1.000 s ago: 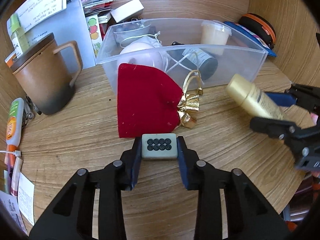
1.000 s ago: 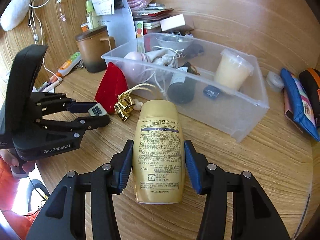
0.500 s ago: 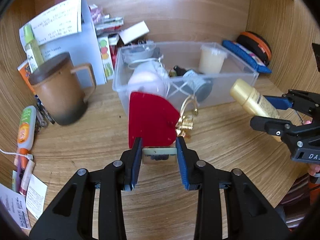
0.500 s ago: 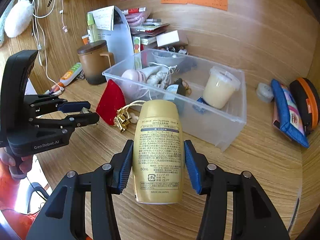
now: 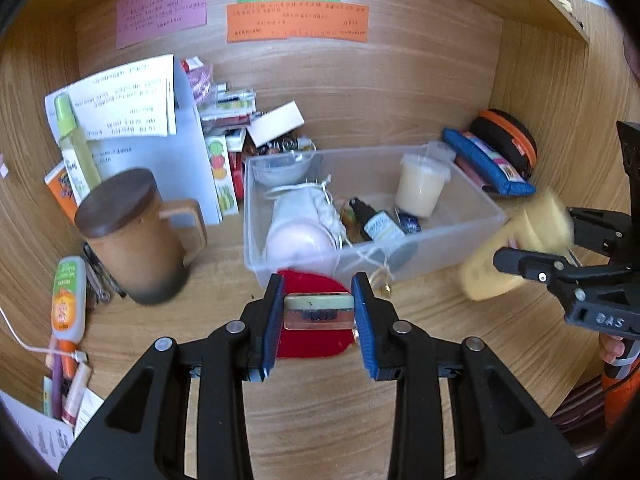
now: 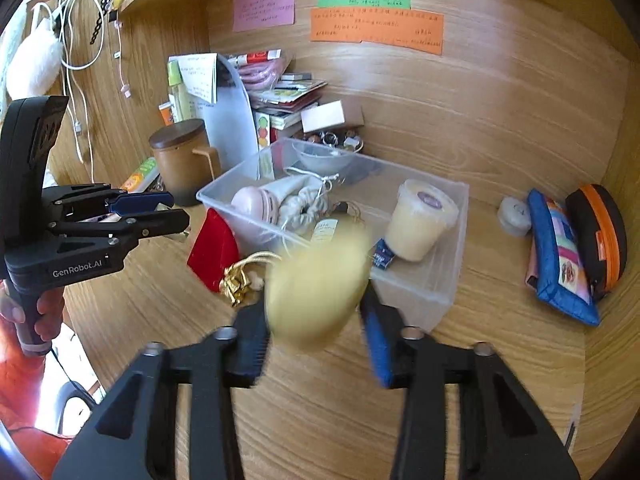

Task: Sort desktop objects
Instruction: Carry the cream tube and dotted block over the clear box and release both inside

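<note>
My left gripper [image 5: 319, 316] is shut on a small pale green tile [image 5: 319, 311] and holds it above the desk, in front of a clear plastic bin [image 5: 460, 236]. A red velvet pouch [image 5: 312, 344] with a gold tassel lies on the desk under it. My right gripper [image 6: 316, 320] is shut on a gold sunscreen bottle [image 6: 318, 284], blurred with motion, held above the desk near the bin's [image 6: 420, 292] front right corner. The bottle [image 5: 516, 252] and right gripper [image 5: 560, 256] also show at the right of the left wrist view. The left gripper [image 6: 160, 216] shows at the left of the right wrist view.
The bin holds a cream jar [image 5: 420, 188], a dark dropper bottle [image 5: 376, 224], a pink round case [image 5: 300, 240] and cords. A brown lidded mug [image 5: 132, 236] stands left. Books and papers [image 5: 132, 120] fill the back left. A blue pouch [image 6: 560, 248] and an orange-trimmed case [image 6: 596, 232] lie right.
Both grippers have risen and pulled back from the desk with their objects. The gold bottle has tipped forward and is blurred. The red pouch stays on the desk.
</note>
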Demonstrator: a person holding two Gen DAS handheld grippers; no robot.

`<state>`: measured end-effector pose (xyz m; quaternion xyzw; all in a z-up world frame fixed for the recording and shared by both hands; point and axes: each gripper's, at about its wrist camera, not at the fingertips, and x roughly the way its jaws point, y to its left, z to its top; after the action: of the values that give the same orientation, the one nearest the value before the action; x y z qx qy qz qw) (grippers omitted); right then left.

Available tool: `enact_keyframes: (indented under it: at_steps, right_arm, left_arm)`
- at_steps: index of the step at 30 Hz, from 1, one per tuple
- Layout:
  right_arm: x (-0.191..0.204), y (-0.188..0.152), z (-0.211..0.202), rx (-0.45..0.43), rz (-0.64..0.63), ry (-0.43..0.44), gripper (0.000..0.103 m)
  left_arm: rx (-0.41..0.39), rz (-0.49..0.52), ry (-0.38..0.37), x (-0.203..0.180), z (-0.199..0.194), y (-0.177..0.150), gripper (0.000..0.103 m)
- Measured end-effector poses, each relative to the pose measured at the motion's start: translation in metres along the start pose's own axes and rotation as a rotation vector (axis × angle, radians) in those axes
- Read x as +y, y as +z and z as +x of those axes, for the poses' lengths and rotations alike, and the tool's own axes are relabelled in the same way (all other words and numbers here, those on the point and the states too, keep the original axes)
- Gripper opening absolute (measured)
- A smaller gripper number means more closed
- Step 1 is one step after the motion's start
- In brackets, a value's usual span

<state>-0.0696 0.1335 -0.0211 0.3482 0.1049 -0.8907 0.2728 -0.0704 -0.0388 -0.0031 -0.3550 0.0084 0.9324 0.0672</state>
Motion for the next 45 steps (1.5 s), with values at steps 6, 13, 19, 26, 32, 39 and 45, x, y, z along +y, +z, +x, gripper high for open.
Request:
enact_keyframes:
  at_steps: [6, 13, 19, 26, 32, 39, 45]
  right_arm:
    - [-0.008, 0.007, 0.015, 0.032, -0.006, -0.004, 0.013]
    - [-0.018, -0.016, 0.021, 0.113, 0.010, 0.030, 0.019]
    - [-0.004, -0.033, 0.047, 0.184, -0.069, 0.008, 0.052]
    - [0.003, -0.041, 0.078, 0.243, -0.111, -0.012, 0.052]
    - [0.000, -0.045, 0.081, 0.243, -0.066, 0.032, 0.045]
    - [0.009, -0.041, 0.061, 0.186, -0.060, 0.055, 0.045]
    - [0.009, -0.019, 0.029, 0.101, -0.053, 0.065, 0.045]
  left_arm:
    - [-0.004, 0.005, -0.012, 0.001, 0.006, 0.015, 0.033]
    - [0.012, 0.013, -0.045, -0.004, 0.013, 0.012, 0.033]
    - [0.024, 0.016, -0.081, -0.013, 0.018, 0.006, 0.033]
    - [0.032, 0.018, -0.084, -0.017, 0.016, 0.000, 0.033]
    - [0.026, 0.005, -0.084, -0.014, 0.012, 0.001, 0.033]
    - [0.009, 0.000, -0.086, -0.013, 0.008, 0.003, 0.033]
    - [-0.010, -0.004, -0.090, -0.010, 0.002, 0.010, 0.033]
